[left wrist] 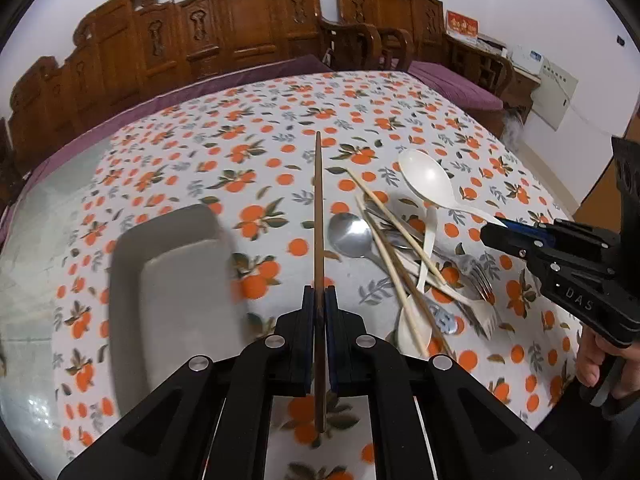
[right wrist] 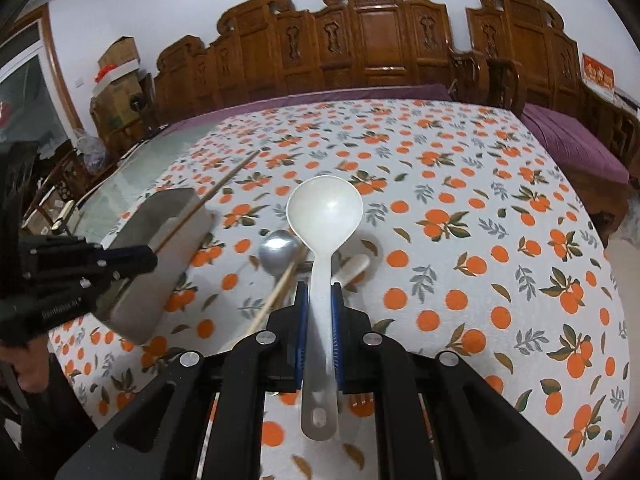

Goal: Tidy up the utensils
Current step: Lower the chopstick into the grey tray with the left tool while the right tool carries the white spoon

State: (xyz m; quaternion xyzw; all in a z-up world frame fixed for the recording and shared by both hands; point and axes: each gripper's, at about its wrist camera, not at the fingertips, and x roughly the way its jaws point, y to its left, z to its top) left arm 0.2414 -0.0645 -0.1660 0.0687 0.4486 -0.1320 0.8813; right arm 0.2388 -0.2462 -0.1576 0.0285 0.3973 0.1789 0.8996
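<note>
A brown chopstick (left wrist: 319,216) is being pinched tight in the left gripper (left wrist: 319,304), pointing straight ahead above the tablecloth (left wrist: 168,152). A white ladle (right wrist: 320,280) is being clamped by its handle in the right gripper (right wrist: 320,300). A grey tray (left wrist: 168,264) is lying left of the left gripper, the utensil pile (left wrist: 416,264) to its right.

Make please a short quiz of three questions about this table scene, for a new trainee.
1. True or false: the left tool is shut on a dark chopstick.
2. What does the right tool hold? A) metal spoon B) white ladle C) fork
3. Fill in: the grey tray holds ____ utensils.

Key
1. True.
2. B: the white ladle, gripped by its handle.
3. No. The metal spoon and pale chopsticks lie on the tablecloth.
</note>
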